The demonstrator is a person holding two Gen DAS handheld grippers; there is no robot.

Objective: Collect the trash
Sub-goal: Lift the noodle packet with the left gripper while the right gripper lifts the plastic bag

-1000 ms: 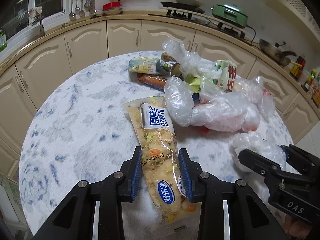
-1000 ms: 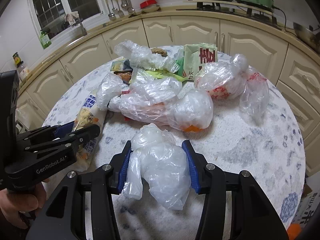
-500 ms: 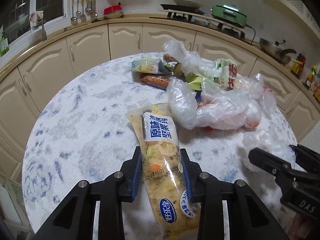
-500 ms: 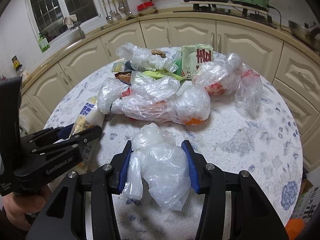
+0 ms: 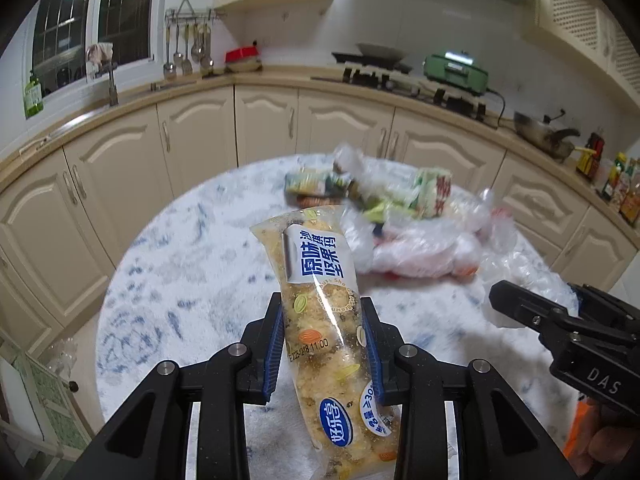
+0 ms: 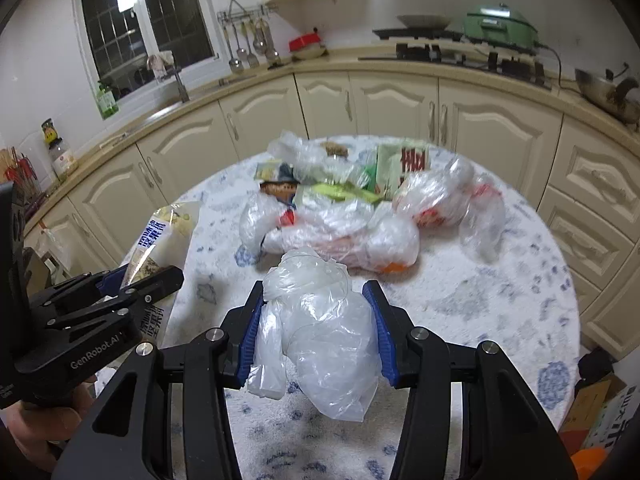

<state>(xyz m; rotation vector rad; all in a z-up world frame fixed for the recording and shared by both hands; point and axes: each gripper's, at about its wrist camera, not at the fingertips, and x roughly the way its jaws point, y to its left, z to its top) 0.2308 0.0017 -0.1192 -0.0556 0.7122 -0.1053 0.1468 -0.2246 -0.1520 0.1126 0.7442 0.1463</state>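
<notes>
My left gripper (image 5: 322,340) is shut on a long clear snack packet (image 5: 328,320) with blue Chinese lettering and holds it lifted above the round marbled table (image 5: 180,280). The packet also shows in the right wrist view (image 6: 160,240). My right gripper (image 6: 318,320) is shut on a crumpled clear plastic bag (image 6: 320,336), raised off the table. It shows at the right in the left wrist view (image 5: 560,328). A pile of plastic bags and wrappers (image 6: 344,208) lies on the table's far half.
Cream kitchen cabinets (image 5: 264,128) curve behind the table, with a hob and a green pot (image 5: 456,70) on the counter. A cardboard box (image 6: 592,408) stands on the floor at the right. A white stand (image 5: 36,400) is at the lower left.
Both grippers have risen and pulled back from the pile, lifting the snack packet and the plastic bag off the table.
</notes>
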